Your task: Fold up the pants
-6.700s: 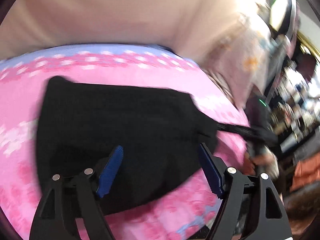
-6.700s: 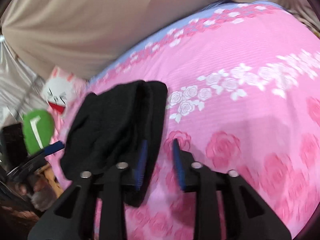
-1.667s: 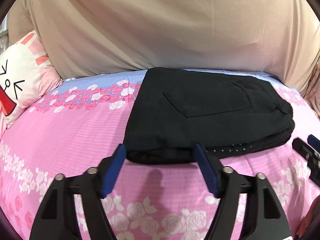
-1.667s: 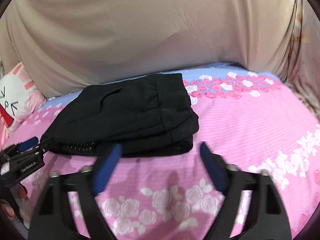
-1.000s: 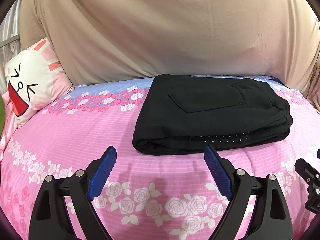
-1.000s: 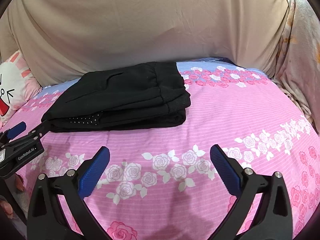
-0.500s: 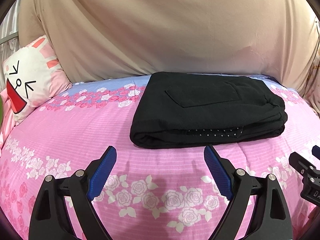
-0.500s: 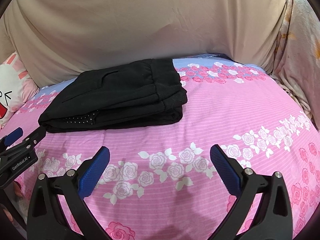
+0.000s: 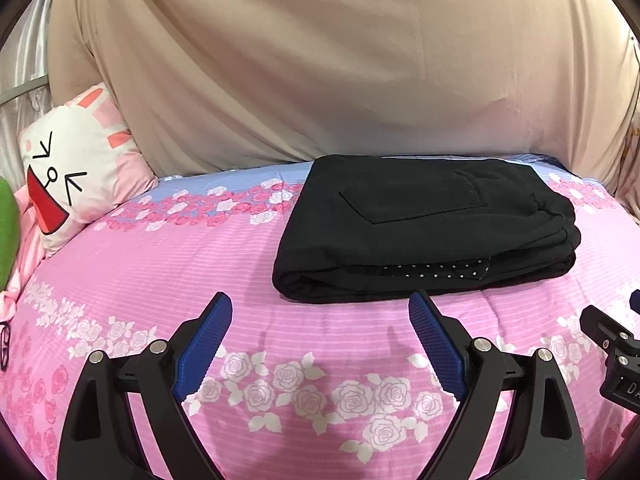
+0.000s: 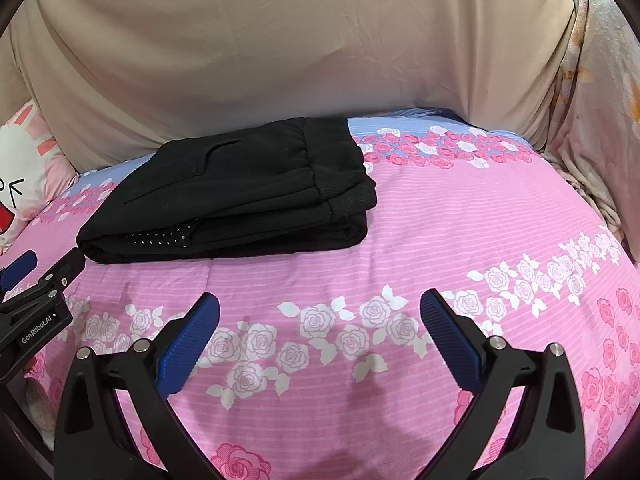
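Observation:
The black pants (image 9: 424,224) lie folded into a thick rectangle on the pink rose-print bedspread (image 9: 160,264), near the far edge by the beige drape. A pocket faces up, and a dotted lining strip shows at the near fold. In the right wrist view the same pants (image 10: 240,192) sit at the upper left, waistband to the right. My left gripper (image 9: 320,320) hovers open just short of the pants' near edge, holding nothing. My right gripper (image 10: 320,316) is open too, over bare bedspread (image 10: 460,240), apart from the pants.
A white and pink cartoon pillow (image 9: 76,168) leans at the far left, with a green object (image 9: 6,232) at the left edge. A beige drape (image 9: 320,60) backs the bed. Patterned fabric (image 10: 596,120) hangs on the right. Each wrist view catches the other gripper at its edge.
Over the last seconds both grippers let go of the pants and drew back toward me. In the last half second they barely moved; both stay open.

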Motion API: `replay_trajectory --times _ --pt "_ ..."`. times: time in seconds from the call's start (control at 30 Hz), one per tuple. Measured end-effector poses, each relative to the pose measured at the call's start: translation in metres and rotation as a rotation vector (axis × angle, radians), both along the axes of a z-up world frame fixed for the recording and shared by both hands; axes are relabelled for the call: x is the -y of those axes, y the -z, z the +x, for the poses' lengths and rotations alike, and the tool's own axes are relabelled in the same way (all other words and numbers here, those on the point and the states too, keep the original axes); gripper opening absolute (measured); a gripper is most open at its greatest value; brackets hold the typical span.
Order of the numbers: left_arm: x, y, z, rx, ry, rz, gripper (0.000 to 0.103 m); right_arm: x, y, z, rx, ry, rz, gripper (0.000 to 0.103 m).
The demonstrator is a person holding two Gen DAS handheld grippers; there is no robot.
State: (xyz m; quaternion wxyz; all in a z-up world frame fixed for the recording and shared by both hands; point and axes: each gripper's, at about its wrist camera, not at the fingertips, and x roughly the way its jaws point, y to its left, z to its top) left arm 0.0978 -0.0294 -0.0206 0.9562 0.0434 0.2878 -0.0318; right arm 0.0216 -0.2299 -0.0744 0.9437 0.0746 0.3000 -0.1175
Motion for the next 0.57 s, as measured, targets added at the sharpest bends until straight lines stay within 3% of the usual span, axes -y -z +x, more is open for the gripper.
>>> replay_trajectory --times 0.3,0.57 --pt "-0.0101 0.0039 0.0039 -0.051 -0.013 -0.075 0.092 -0.0004 -0.0005 0.0016 -0.001 -0.005 -0.005 0.098" --pt "-0.0054 0.0068 0.0042 -0.081 0.006 -0.065 0.092 -0.0006 -0.0004 0.0016 -0.001 -0.005 -0.005 0.098"
